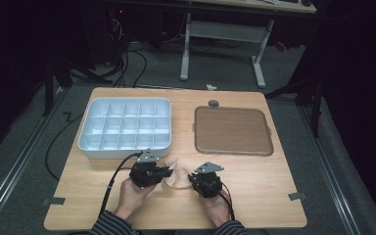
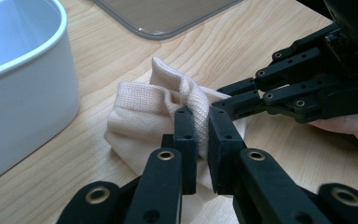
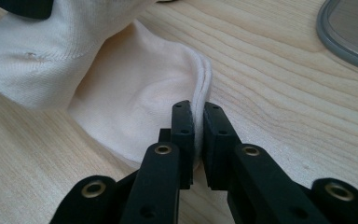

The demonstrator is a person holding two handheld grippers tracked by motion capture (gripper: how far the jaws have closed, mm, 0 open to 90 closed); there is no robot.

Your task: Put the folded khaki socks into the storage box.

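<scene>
Both tools (image 1: 169, 172) (image 1: 192, 179) pinch a sock (image 1: 177, 177) on the wooden table (image 1: 254, 186).

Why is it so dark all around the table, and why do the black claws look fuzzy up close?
High view: light falls on the pale wooden table, the room behind stays nearly black, and the soft cream sock looks washed out. Left gripper view: the left gripper sits close to the lens, its lower arms blurred. Right gripper view: the right gripper likewise, while the wood grain stays sharp.
</scene>
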